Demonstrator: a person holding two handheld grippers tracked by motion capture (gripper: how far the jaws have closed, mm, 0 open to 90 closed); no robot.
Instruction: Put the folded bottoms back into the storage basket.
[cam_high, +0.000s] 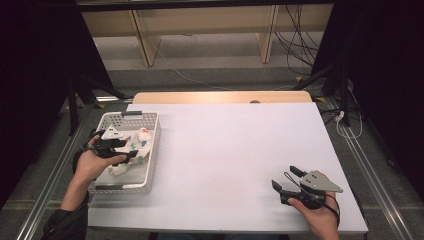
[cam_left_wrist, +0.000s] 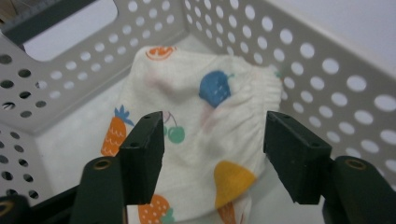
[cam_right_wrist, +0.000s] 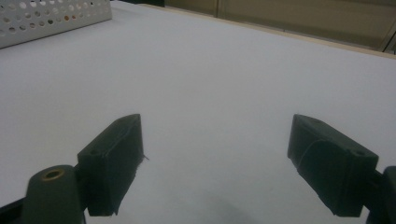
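A white cloth with printed fruit (cam_left_wrist: 201, 126) lies crumpled inside a grey perforated basket (cam_high: 152, 150) at the table's left. The same cloth (cam_high: 141, 142) shows in the high view beside the hand. My left gripper (cam_left_wrist: 214, 140) hangs just above the cloth inside the basket, jaws open on either side of it, not closed on it. My left gripper (cam_high: 131, 150) points right in the high view. My right gripper (cam_high: 285, 178) rests near the table's front right, open, nothing between its jaws. In its own view the right gripper (cam_right_wrist: 215, 154) faces bare white table.
The white table top (cam_high: 235, 150) spreads between basket and right hand. The basket wall (cam_right_wrist: 51, 18) shows far off at upper left in the right gripper view. Beyond the table's far wooden edge (cam_high: 220, 96) are cables, stands and shelving legs.
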